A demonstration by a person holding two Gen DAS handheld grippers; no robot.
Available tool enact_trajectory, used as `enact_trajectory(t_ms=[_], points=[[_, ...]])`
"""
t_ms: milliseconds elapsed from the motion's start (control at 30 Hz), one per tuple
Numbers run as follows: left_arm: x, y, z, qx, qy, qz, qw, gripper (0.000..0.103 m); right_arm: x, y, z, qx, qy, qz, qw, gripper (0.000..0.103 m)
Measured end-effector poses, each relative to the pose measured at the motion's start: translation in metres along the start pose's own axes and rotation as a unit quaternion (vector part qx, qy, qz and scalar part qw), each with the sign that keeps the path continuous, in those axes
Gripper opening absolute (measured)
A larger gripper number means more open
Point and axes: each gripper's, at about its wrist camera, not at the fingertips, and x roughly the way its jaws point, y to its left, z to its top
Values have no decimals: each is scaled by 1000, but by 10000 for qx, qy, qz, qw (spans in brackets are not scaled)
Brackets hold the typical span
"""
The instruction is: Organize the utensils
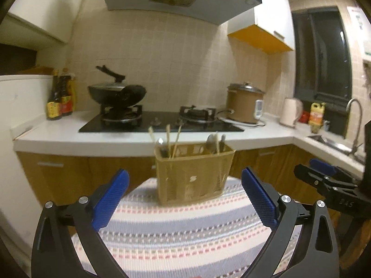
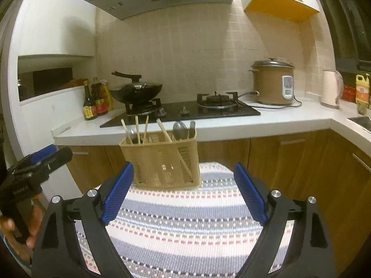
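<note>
A tan plastic utensil basket [image 1: 193, 173] stands upright at the far edge of a striped cloth [image 1: 176, 231]. Wooden chopsticks [image 1: 168, 139] stick up from its left part, metal spoons [image 1: 211, 142] from its right. It also shows in the right wrist view [image 2: 162, 162], with chopsticks [image 2: 137, 129] and spoons [image 2: 180, 129]. My left gripper [image 1: 185, 183] is open and empty, just short of the basket. My right gripper [image 2: 184, 176] is open and empty, also just short of it. Each gripper shows at the other view's edge: the right one [image 1: 324, 176], the left one [image 2: 44, 159].
Behind the cloth runs a white counter [image 1: 69, 136] with a black gas hob [image 1: 160, 120], a wok [image 1: 117, 92], sauce bottles [image 1: 60, 97], a rice cooker [image 1: 245, 103], a kettle [image 1: 289, 111]. A sink with tap [image 1: 354, 120] is at the right.
</note>
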Motion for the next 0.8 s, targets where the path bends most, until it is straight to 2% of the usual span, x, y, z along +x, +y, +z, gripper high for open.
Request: enact_trajectory(t_ms=[67, 167, 367, 533, 633, 800], points=[[-1, -6, -17, 102, -43, 279, 9995, 94, 2, 5, -12, -57, -39, -160, 9998, 86], [3, -11, -36, 235, -76, 508, 9984, 94, 10, 13, -29, -211, -105, -442, 9987, 86], [22, -6, -58, 118, -27, 743, 9972, 94, 28, 24, -54, -501, -233, -895, 9945, 86], [36, 4, -74, -112, 23, 945, 9955, 94, 36, 24, -62, -615, -218, -1005, 9928, 86], [44, 4, -77, 24, 183, 1136, 9933, 94, 36, 27, -65, -723, -241, -1028, 9918, 87], [44, 2, -79, 110, 229, 1235, 9920, 95, 32, 35, -70, -921, -359, -1045, 9896, 95]])
